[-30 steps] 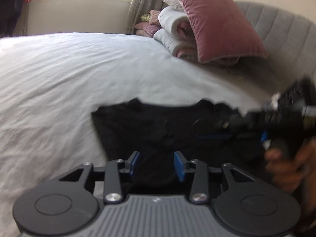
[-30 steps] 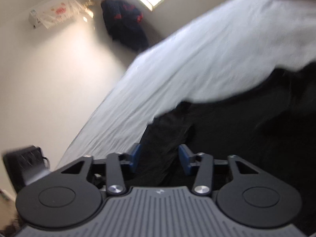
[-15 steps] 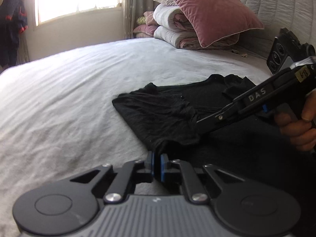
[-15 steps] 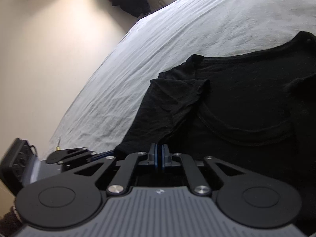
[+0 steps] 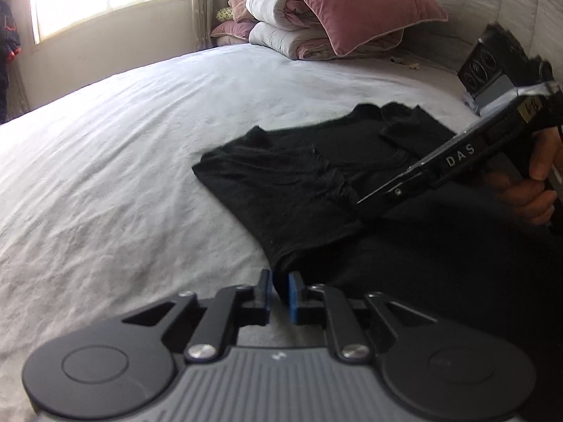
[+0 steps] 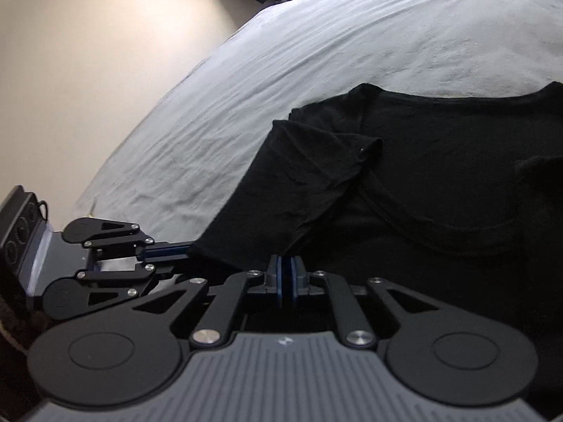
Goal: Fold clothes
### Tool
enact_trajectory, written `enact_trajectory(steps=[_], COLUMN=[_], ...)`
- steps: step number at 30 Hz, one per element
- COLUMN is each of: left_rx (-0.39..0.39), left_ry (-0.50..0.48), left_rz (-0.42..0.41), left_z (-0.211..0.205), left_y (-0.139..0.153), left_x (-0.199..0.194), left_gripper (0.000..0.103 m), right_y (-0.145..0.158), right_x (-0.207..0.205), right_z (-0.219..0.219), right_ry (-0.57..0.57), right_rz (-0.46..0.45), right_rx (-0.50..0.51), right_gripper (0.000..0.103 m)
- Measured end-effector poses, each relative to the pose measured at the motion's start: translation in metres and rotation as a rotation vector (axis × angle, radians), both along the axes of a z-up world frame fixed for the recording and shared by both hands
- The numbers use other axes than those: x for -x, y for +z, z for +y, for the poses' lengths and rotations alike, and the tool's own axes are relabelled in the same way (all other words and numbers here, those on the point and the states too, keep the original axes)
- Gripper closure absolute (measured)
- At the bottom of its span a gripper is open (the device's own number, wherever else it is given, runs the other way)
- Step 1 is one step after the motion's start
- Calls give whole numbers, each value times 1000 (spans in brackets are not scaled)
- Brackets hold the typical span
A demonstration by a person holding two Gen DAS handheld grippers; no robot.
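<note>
**Both grippers pinch the T-shirt's folded side**

Left gripper (image 5: pixel 279 293) and right gripper (image 6: pixel 285 277) jaws, easing apart, each grasp the black T-shirt (image 5: pixel 316 183), spread on the bed (image 5: pixel 123 176) at 2 o'clock. Next, probably: release, then fold the opposite side.
</note>
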State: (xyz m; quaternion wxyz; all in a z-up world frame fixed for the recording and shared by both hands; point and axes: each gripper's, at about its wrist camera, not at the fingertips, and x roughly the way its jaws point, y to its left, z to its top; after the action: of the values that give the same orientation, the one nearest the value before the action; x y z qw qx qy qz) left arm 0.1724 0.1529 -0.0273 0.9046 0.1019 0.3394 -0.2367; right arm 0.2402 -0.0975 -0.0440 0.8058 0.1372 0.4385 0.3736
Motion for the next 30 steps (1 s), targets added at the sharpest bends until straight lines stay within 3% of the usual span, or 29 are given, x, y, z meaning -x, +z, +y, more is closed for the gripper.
enact_trajectory(steps=[3,6,9,12,16,20,21,23,24,30], left_rx=[59,128,171,211,136,37,12,4,12,-12], left_ry=[32,98,197,227,180,120,116,113,120,204], left_rz=[-23,-13,15,31,11,-2,0,-12,-14,-81], left_z=[4,5,4,-3,-33,-60,-65,-69,-69,-77], left_y=[13,15,13,9,-1,-13,-17,-19,-20,-27], left_x=[-10,-40,-85,-125,-157,-170,-172,-172,-172,-170], left_gripper=[66,57,57,57,57,58,59,78,100,99], right_y=[10,20,23,26,34,40,39,38,36,30], right_x=[-1,-2,-4,-5,-2,1,1,-1,-2,-4], right_z=[-18,-37,-54,-64,-80,-113,-120,-133,-138,-144], right_ry=[-90,-200,-274,-301,-355,-473,-498,-544,-565,-613], right_rz=[-39,-94,-104,-109,-147,-182,-183,-178,-172,-166], right_rx=[-11,15,8,-9,12,15,11,0,-4,37], right_gripper=[88,86,85,85,85,70,70,70,70,70])
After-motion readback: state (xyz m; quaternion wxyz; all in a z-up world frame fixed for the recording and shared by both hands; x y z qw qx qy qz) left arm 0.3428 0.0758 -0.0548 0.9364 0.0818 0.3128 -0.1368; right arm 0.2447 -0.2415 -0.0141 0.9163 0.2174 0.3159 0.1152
